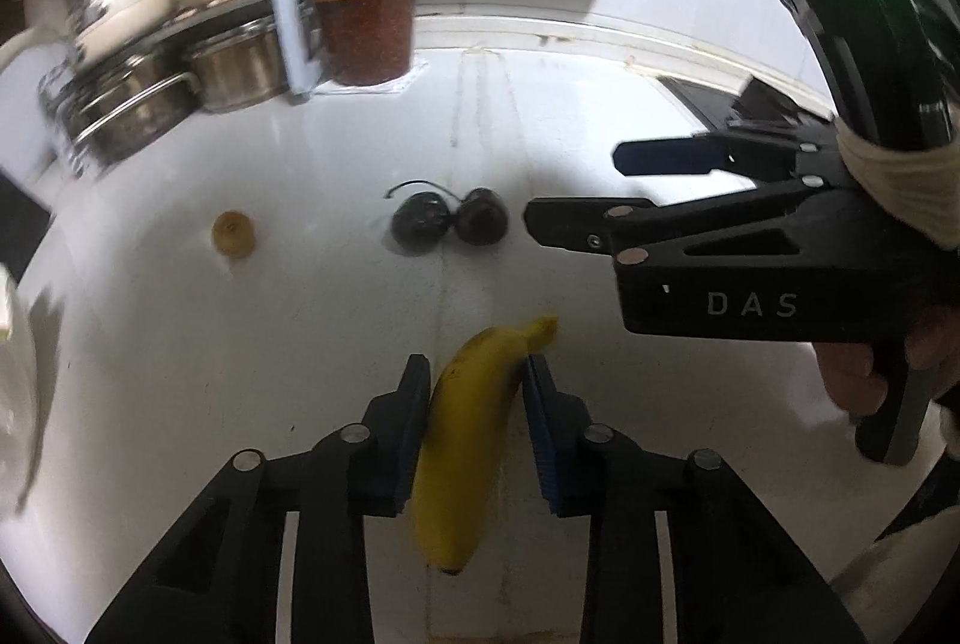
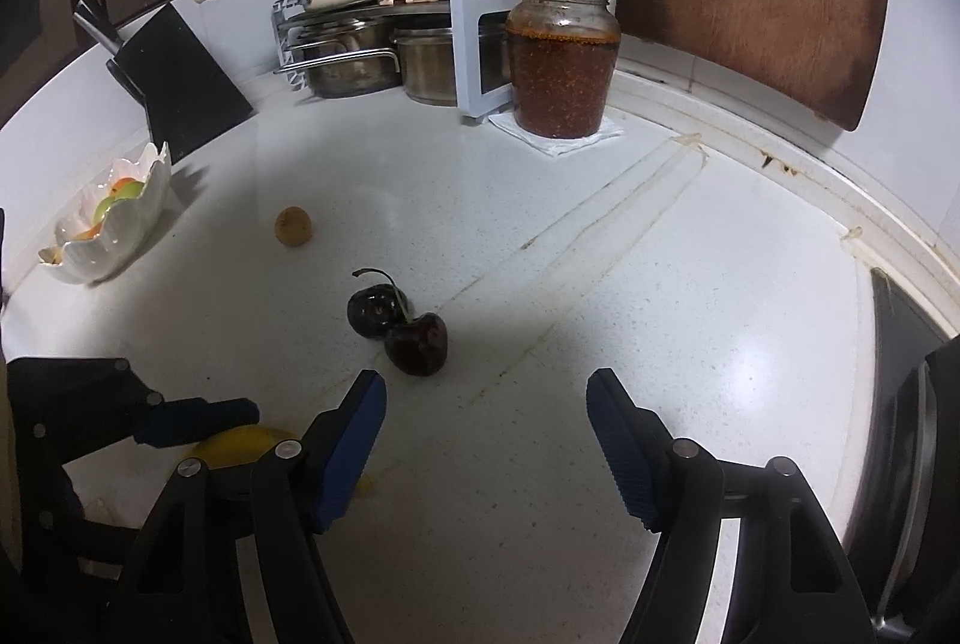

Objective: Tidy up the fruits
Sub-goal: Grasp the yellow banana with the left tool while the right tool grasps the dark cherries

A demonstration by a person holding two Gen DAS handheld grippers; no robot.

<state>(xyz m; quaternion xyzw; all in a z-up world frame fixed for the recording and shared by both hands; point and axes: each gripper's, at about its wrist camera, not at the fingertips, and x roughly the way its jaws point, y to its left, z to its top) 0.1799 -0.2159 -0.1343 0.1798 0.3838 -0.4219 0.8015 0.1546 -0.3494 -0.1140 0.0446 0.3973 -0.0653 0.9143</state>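
The left gripper has its blue pads pressed on either side of a banana lying on the white counter; the right gripper hangs open over bare counter, nothing between its jaws; just ahead of it two dark cherries touch each other; a small brown fruit sits farther off, near a shell-shaped bowl holding fruit; a jar and stacked pots stand at the back

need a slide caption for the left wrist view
Left gripper closed on a banana; right gripper open near two cherries.
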